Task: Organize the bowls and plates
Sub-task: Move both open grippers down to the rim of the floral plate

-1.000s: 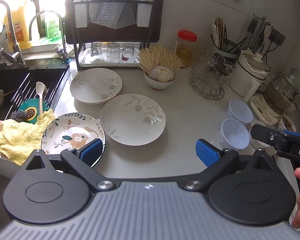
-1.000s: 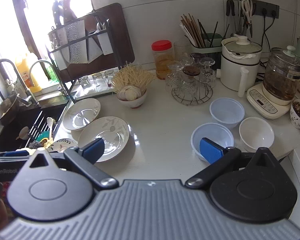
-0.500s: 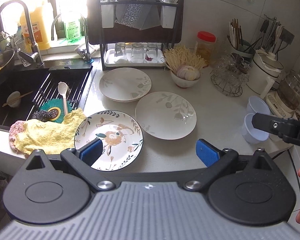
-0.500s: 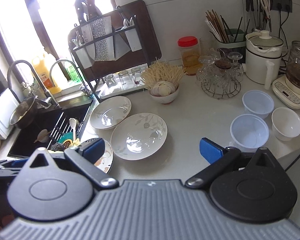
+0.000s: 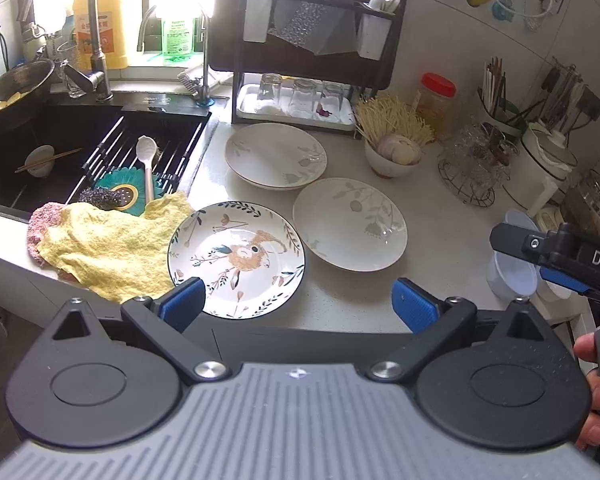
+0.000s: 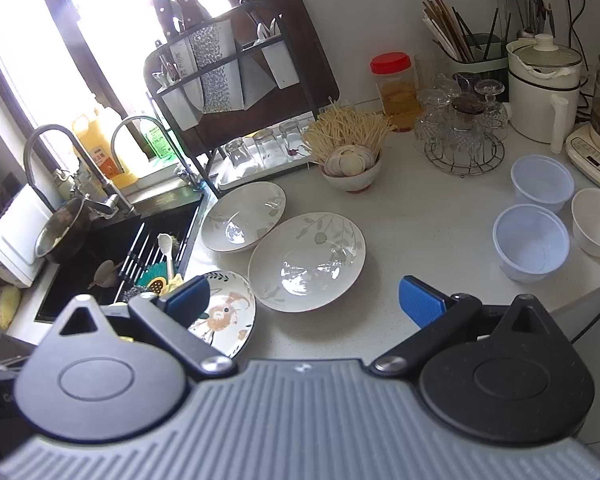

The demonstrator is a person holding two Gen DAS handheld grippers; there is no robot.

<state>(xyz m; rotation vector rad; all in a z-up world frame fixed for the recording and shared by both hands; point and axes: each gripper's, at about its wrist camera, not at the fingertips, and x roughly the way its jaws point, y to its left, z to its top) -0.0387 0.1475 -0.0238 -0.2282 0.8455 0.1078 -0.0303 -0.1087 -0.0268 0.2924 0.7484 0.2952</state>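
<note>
Left wrist view, sweeping left to right: the yellow cloth (image 5: 108,248) droops by the sink, its edge touching the bird-painted plate (image 5: 236,258). Next, two leaf-print plates (image 5: 350,222), (image 5: 276,156) sit separately, rims close. Far right, the clear plastic bowls (image 6: 531,242), (image 6: 542,182) and the white bowl (image 6: 598,220) stand beside each other, unstacked. So nothing looks gathered yet; I'd judge all the stacking lies ahead. The left gripper (image 5: 298,306) hangs above the counter edge, jaws spread wide, empty. The right gripper (image 6: 304,300) likewise: parted and holding nothing. Writing? "DAS" shows on the right gripper's body; the bottle labels by the window are too blurred to read.
</note>
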